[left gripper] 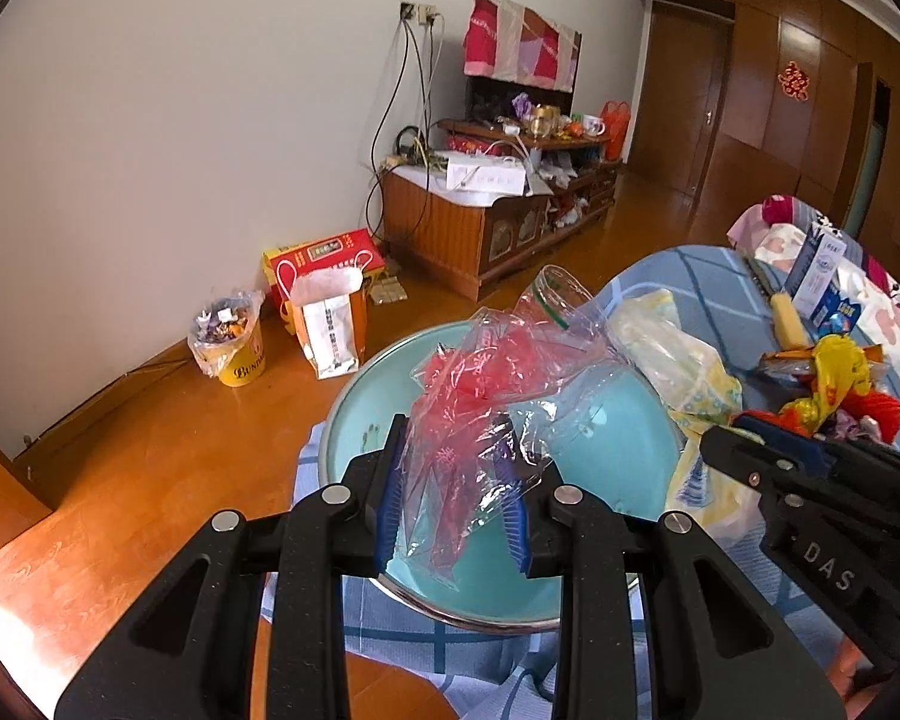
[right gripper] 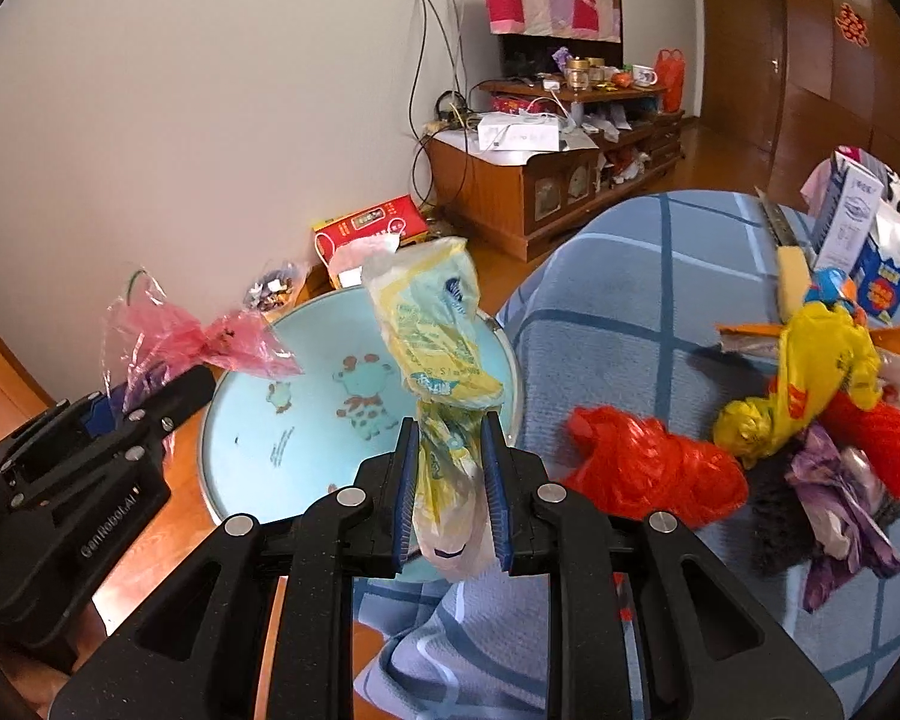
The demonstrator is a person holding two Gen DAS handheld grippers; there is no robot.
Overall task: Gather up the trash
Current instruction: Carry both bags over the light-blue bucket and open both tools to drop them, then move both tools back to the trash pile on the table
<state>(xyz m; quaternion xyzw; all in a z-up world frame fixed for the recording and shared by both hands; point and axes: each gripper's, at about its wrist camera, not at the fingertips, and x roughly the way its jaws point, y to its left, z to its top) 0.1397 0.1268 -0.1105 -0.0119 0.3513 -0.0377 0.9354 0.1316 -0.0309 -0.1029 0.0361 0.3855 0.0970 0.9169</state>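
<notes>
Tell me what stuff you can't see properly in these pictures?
- Left wrist view: the clear and red plastic bag held in the left gripper hides much of the blue basin.
- Right wrist view: the yellow plastic bag in the right gripper covers part of the basin's cartoon.
- Both views: box lettering is too small to read.

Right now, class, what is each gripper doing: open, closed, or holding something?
Left gripper: closed on a clear plastic bag with red print.
Right gripper: closed on a yellow-and-white plastic bag.
</notes>
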